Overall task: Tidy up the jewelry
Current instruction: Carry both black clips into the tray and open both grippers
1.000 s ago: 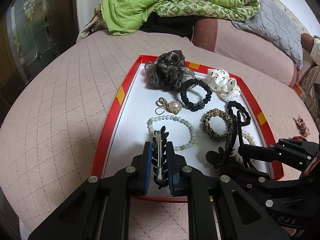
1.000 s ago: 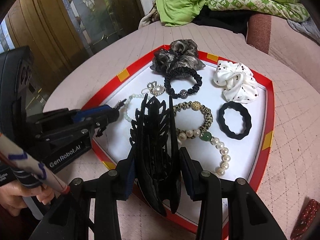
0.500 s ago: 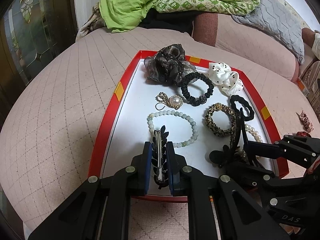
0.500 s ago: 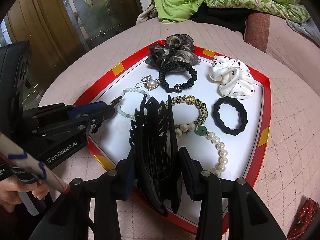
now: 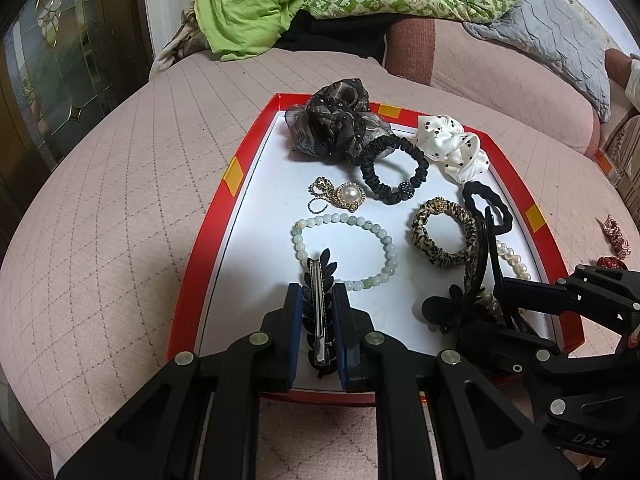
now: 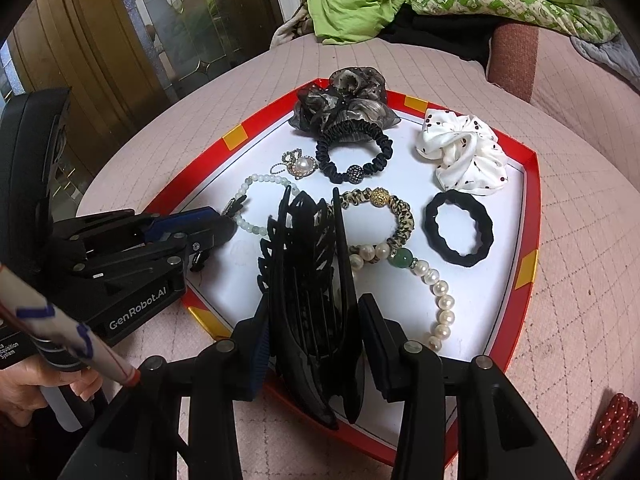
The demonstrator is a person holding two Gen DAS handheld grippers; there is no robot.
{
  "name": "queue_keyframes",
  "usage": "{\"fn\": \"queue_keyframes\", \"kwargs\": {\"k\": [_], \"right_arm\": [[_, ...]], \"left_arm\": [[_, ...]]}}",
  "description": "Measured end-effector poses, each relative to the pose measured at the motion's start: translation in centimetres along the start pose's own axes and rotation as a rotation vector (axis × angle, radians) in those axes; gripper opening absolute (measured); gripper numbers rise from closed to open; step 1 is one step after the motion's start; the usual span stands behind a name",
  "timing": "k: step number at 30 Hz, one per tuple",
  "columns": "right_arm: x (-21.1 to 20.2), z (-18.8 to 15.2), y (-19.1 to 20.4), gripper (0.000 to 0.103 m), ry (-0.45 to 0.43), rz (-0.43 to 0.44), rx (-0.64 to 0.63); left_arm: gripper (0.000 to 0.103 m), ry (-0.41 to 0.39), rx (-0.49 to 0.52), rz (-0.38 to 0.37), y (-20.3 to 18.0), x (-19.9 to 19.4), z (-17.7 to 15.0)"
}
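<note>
A red-rimmed white tray (image 5: 208,240) (image 6: 532,200) lies on a pink quilted bed. My left gripper (image 5: 318,300) (image 6: 224,224) is shut on a black leaf hair clip (image 5: 320,280) with a silver bar, low over the tray's near left. To its right, my right gripper (image 6: 314,304) (image 5: 500,292) is shut on a large black claw clip (image 6: 308,272) (image 5: 476,264). On the tray lie a pale green bead bracelet (image 5: 348,248), a pearl brooch (image 5: 348,196), a black scrunchie (image 5: 394,178), a leopard hair tie (image 5: 444,236), a white dotted scrunchie (image 6: 464,152) and a pearl bracelet (image 6: 436,292).
A dark organza scrunchie (image 5: 336,124) and a black wavy hair tie (image 6: 460,228) also lie on the tray. A green blanket (image 5: 280,4) and a grey pillow (image 5: 560,28) sit behind it. A red dotted scrunchie (image 6: 608,432) lies right of the tray. A hand (image 6: 24,384) holds the left gripper.
</note>
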State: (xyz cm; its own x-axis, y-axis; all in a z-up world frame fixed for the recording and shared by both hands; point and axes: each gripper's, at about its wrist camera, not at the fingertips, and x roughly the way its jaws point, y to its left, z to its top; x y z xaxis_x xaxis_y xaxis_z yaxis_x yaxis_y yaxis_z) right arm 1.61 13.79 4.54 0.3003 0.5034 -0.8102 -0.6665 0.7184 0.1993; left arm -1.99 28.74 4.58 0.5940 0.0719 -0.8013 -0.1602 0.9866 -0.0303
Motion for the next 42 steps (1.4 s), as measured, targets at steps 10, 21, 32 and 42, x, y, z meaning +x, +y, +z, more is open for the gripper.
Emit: {"fn": "queue_keyframes", "kwargs": {"k": [10, 21, 32, 42], "right_arm": [[-0.3, 0.0, -0.1, 0.048, -0.001, 0.008, 0.008], [-1.4, 0.2, -0.1, 0.049, -0.027, 0.028, 0.019], [-2.9, 0.4, -0.7, 0.049, -0.069, 0.036, 0.048], [-3.6, 0.5, -1.6, 0.055, -0.092, 0.009, 0.084]], "left_arm": [[0.015, 0.001, -0.002, 0.000, 0.0, 0.0, 0.0], [0.025, -0.010, -0.007, 0.006, -0.1, -0.2, 0.1], [0.030, -0.026, -0.007, 0.013, -0.1, -0.7, 0.3], [0.038, -0.039, -0.019, 0.024, 0.0, -0.9, 0.4]]}}
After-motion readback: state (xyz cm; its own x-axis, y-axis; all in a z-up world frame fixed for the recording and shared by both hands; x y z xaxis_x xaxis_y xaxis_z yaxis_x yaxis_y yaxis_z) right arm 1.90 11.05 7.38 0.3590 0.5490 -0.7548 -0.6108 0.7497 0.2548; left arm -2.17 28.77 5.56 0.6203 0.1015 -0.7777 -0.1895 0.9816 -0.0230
